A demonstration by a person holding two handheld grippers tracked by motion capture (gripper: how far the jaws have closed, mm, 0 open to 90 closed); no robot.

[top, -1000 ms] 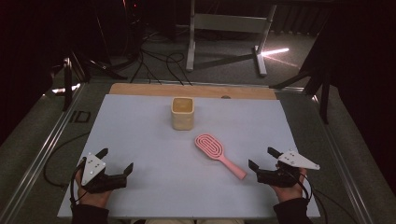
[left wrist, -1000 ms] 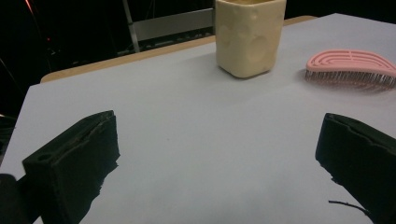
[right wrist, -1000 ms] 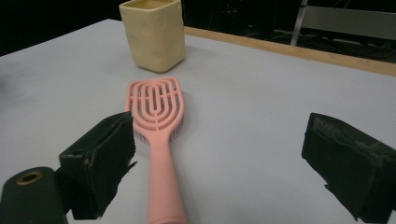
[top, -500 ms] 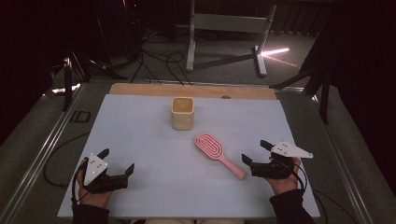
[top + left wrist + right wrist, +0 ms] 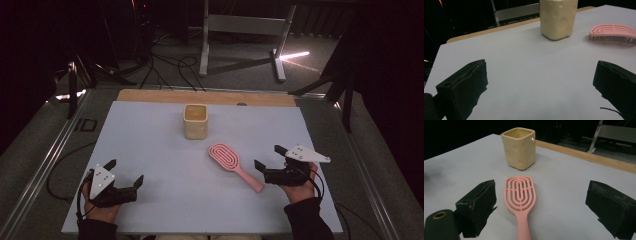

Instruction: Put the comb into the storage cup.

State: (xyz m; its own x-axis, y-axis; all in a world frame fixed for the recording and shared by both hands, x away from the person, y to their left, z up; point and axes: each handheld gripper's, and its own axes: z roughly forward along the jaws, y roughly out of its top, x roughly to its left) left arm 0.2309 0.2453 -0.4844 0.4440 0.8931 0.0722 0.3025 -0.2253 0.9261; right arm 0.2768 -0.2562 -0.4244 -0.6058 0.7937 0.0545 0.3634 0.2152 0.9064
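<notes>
Right gripper view: my right gripper (image 5: 544, 207), jaws apart, straddles the brush (image 5: 519, 195) handle; nothing grasped, cup (image 5: 519, 147) empty.

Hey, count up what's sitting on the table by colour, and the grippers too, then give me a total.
Pink: 1, the hairbrush
Cream yellow: 1, the square cup
Black: 2, the left gripper and the right gripper, both open
Total: 4

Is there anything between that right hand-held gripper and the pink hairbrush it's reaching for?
Nothing visible. The right hand-held gripper is open beside the pink hairbrush, its handle lying between the jaws in the right gripper view. The yellow cup stands farther back.
</notes>
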